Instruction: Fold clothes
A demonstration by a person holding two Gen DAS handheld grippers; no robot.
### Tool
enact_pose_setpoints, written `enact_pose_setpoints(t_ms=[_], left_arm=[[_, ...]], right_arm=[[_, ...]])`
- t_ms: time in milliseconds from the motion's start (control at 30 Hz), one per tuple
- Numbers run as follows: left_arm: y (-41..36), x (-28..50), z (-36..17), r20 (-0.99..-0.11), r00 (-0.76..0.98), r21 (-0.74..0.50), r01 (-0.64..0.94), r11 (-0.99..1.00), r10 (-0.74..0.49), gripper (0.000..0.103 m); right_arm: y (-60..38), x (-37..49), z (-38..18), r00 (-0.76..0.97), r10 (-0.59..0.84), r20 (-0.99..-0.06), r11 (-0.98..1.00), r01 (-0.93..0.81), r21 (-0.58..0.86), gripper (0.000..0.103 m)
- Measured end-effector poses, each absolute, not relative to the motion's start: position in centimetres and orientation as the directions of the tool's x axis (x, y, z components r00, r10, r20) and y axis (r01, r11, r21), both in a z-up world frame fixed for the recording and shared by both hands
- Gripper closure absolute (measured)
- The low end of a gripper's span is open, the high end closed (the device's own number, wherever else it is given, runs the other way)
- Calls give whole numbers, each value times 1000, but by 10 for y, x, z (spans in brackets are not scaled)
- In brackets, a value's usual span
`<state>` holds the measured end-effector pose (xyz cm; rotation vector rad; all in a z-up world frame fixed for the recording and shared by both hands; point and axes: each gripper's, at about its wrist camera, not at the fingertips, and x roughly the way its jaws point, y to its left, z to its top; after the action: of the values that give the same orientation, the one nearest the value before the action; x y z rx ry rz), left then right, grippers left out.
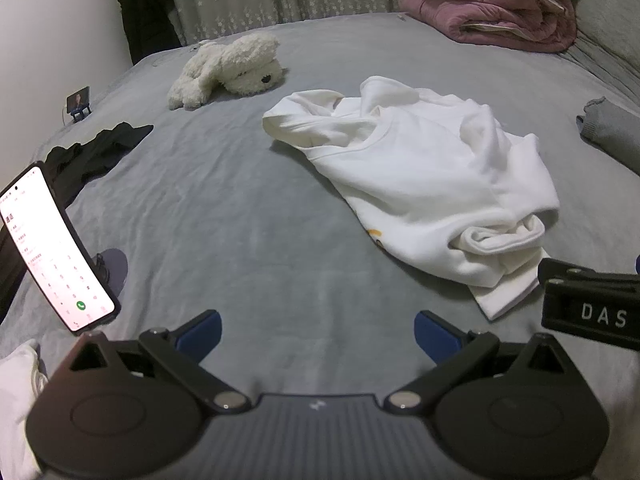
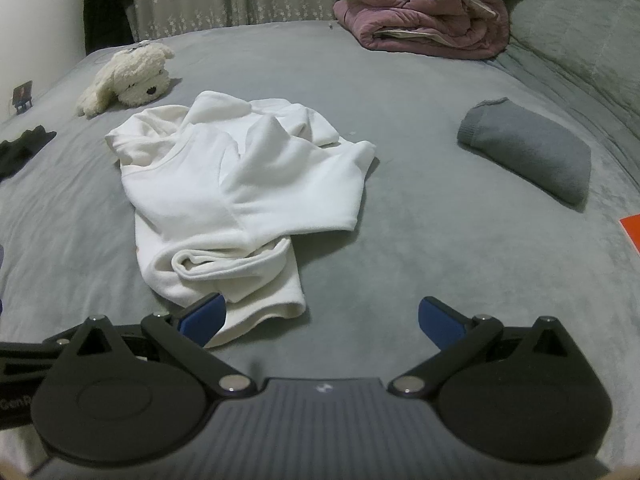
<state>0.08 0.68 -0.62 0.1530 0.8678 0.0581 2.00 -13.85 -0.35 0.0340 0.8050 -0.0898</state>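
Observation:
A crumpled white hoodie (image 1: 424, 168) lies on the grey bed (image 1: 240, 220), hood toward the far side, one sleeve bunched at its near edge. In the right wrist view the same hoodie (image 2: 240, 184) fills the centre-left. My left gripper (image 1: 318, 336) is open over bare bedding, to the left of the hoodie's hem. Just short of the near hem, my right gripper (image 2: 320, 320) also stands open, its left fingertip (image 2: 204, 316) overlapping the hem in view. Nothing is held by either one. The right gripper's body (image 1: 588, 304) shows at the left view's right edge.
A folded grey garment (image 2: 532, 152) lies right of the hoodie. A white plush dog (image 1: 228, 68) and a black garment (image 1: 92, 156) lie to the left. Rolled mauve quilts (image 2: 424, 20) sit at the far side. A lit phone (image 1: 52, 252) stands at left. An orange item (image 2: 632, 232) shows at right.

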Motion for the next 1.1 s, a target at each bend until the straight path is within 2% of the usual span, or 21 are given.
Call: enact_pose_setpoints(t_ms=[1100], left_arm=[[6,-1,-5,-750,650,167,4,986,124,0]], right_arm=[[-144,25,-8,675,-77,-734,993,117,3,0]])
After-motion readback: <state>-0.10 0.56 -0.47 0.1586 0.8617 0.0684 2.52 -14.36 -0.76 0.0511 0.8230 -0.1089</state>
